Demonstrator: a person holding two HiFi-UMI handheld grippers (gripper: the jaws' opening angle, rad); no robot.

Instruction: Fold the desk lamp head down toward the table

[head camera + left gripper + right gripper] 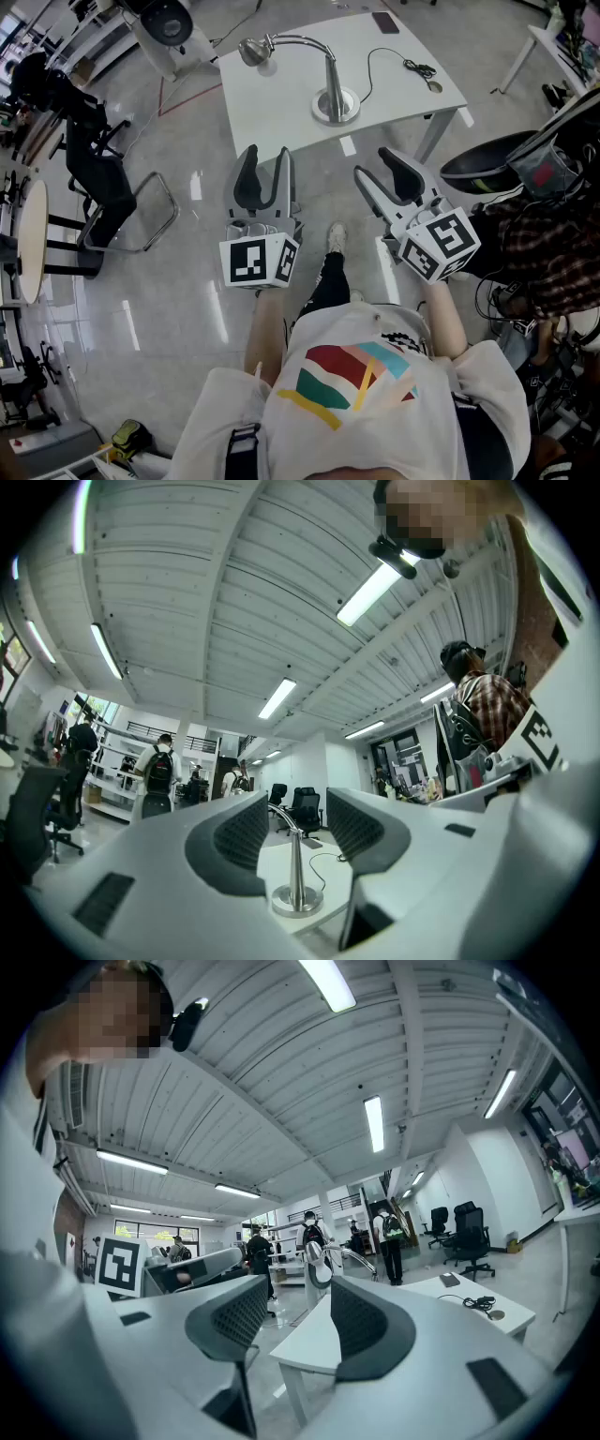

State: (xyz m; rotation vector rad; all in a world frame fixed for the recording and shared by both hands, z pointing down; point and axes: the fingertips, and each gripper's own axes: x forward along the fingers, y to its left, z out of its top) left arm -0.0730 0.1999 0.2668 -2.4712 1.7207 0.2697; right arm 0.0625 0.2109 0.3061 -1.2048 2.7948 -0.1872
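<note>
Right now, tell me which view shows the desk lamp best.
Head view: the whole desk lamp, base to head, on the white table. Left gripper view shows mainly base and post; right gripper view, head and neck.

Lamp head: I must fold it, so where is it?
Head view: the lamp head hangs over the white table near its left edge, left of the round base.

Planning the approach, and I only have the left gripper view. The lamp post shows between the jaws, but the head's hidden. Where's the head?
Observer: In the head view, the lamp head hangs left of the base, at the end of the curved neck, above the table.
Operator: Right gripper?
Observer: The right gripper is open, with nothing between its jaws.
Operator: How close are we?
Observer: It and the left gripper sit side by side, short of the table's near edge, over the floor.
</note>
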